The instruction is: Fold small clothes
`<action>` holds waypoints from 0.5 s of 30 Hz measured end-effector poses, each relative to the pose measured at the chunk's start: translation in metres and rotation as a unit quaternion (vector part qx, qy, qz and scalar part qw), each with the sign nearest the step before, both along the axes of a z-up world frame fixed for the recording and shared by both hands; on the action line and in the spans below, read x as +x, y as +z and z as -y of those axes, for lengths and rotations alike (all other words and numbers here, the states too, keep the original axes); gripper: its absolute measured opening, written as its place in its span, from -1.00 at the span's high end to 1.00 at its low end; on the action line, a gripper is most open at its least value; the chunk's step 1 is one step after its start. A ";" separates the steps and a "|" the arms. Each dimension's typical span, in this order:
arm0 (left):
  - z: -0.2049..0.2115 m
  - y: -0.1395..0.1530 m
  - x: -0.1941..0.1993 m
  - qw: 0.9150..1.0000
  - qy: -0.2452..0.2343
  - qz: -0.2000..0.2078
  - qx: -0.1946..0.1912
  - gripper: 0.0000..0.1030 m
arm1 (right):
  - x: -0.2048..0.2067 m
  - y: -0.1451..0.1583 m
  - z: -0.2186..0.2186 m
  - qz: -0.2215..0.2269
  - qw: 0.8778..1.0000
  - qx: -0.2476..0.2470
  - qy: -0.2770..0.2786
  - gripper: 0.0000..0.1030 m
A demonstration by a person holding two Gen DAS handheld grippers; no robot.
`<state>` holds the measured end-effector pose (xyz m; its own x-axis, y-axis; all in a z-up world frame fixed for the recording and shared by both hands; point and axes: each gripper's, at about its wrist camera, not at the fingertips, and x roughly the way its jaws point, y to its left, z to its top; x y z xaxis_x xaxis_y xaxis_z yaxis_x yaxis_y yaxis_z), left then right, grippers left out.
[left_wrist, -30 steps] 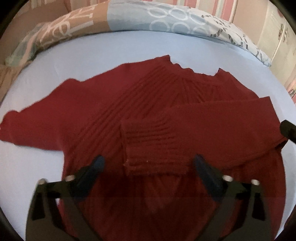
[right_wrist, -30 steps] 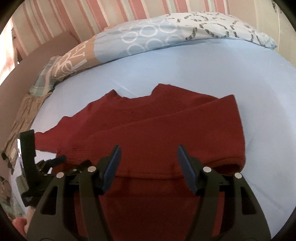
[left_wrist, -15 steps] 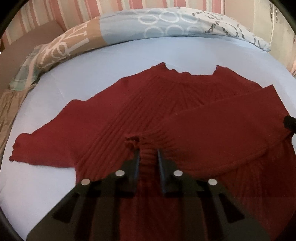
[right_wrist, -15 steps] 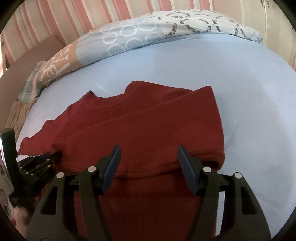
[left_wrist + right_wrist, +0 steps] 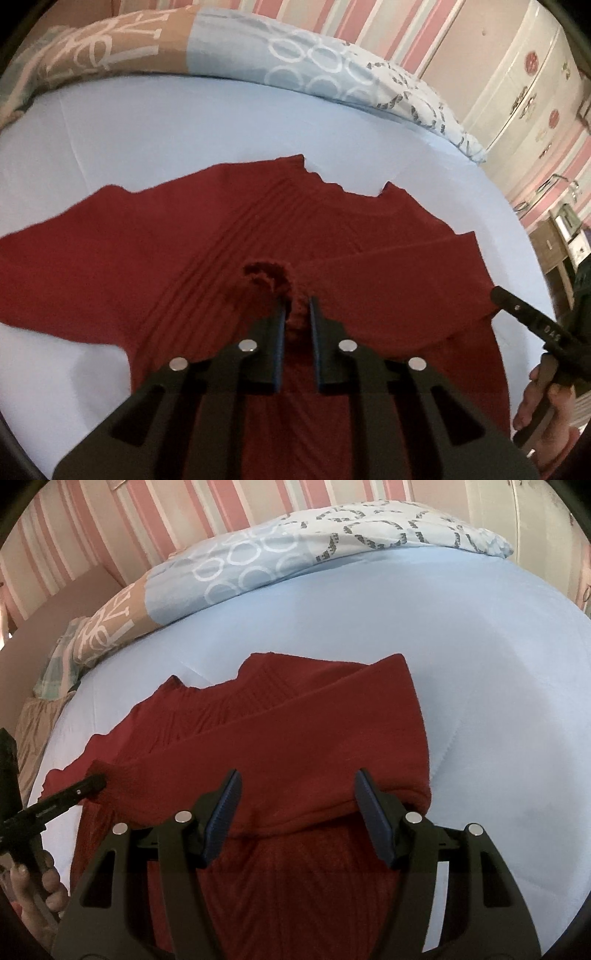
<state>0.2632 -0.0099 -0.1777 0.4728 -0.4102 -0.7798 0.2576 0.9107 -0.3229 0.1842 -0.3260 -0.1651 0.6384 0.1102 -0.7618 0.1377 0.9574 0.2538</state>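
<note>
A big bed [image 5: 184, 147] with a pale blue sheet fills most of both views. At its far end lies a puffy blanket [image 5: 295, 70] with white rings, grey marks and a brown part with white letters. Behind it is a wall [image 5: 110, 528] with pink and cream stripes. In the left view, a cream cupboard [image 5: 532, 74] with small red dots stands off to the right.

A dark red sweater [image 5: 147, 266] lies flat in the middle of the bed, with its neck hole pointing at the blanket. One sleeve [image 5: 55, 273] is spread out to the side. The other sleeve [image 5: 295, 757] is folded across the front of the sweater.

The left tongs [image 5: 296, 314] are clenched on the cuff [image 5: 271, 280] of the folded sleeve. The cuff is bunched up and sticks out past the tips.

The right tongs [image 5: 297, 801] are released, with the blue pads [image 5: 373, 819] wide apart. They hang just over the folded sleeve, near its bend at the sweater's edge. I cannot tell if the pads touch the cloth.

A hand [image 5: 550, 417] holding the right tongs shows at the edge of the left view. Fingers [image 5: 51, 886] holding the left tongs show at the edge of the right view.
</note>
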 end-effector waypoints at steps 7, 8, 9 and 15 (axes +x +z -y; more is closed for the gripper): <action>0.001 0.034 0.012 0.992 0.018 0.088 0.087 0.78 | 0.006 0.014 0.002 0.031 0.999 -0.011 -0.008 -0.25; -0.001 0.045 0.014 0.988 0.024 0.111 0.100 0.78 | 0.007 0.016 0.002 0.035 0.999 -0.010 -0.008 -0.25; -0.004 0.050 0.017 0.986 0.028 0.122 0.106 0.77 | 0.008 0.019 0.002 0.041 0.999 -0.011 -0.009 -0.25; -0.022 0.021 0.024 0.985 0.025 0.095 0.141 0.77 | 0.027 -0.006 -0.007 -0.002 0.999 -0.034 -0.003 -0.28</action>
